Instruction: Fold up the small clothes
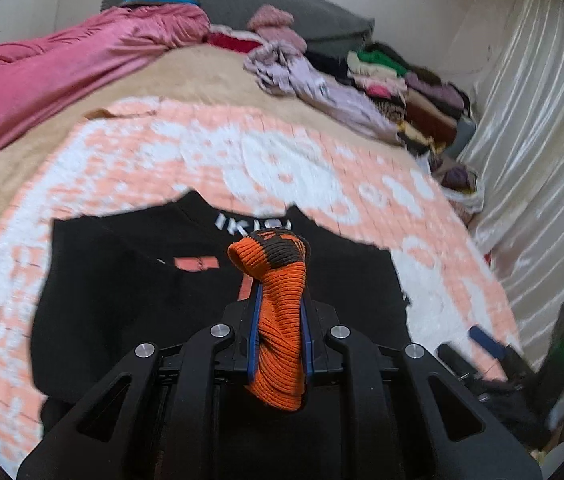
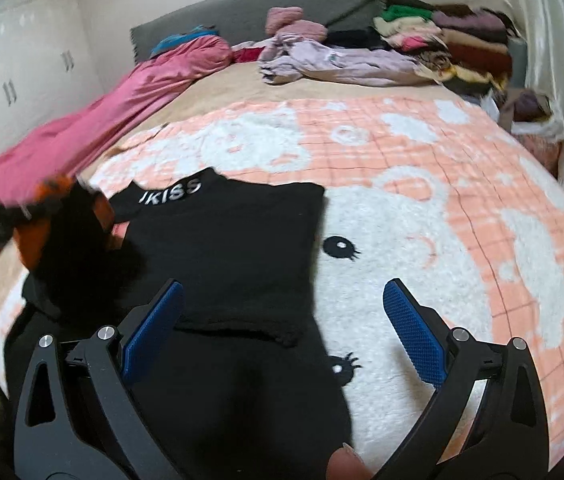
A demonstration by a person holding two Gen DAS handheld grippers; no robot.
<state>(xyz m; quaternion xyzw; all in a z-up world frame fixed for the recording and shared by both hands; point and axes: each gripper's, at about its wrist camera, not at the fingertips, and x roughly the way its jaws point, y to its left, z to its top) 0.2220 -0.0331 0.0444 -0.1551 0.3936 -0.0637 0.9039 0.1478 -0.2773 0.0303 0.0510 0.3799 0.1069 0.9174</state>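
Observation:
A black knit top (image 1: 121, 280) with white letters at its collar lies spread on a pink-and-white blanket (image 1: 201, 148). My left gripper (image 1: 280, 298) is shut on the top's orange-and-brown ribbed cuff (image 1: 273, 256), which bulges out above the blue pads and is held over the garment's body. In the right wrist view the black top (image 2: 233, 248) lies below my right gripper (image 2: 282, 320), which stands wide open with nothing between its pads. The cuff (image 2: 35, 248) and the left gripper show there as a blur at the left edge.
A pink quilt (image 2: 101, 120) runs along the bed's left side. A lilac garment (image 2: 342, 60) and a stack of folded clothes (image 2: 462, 40) sit by the grey headboard (image 2: 261, 4). A pale curtain (image 1: 542, 120) hangs on the right. A fingertip (image 2: 346, 464) shows at the bottom.

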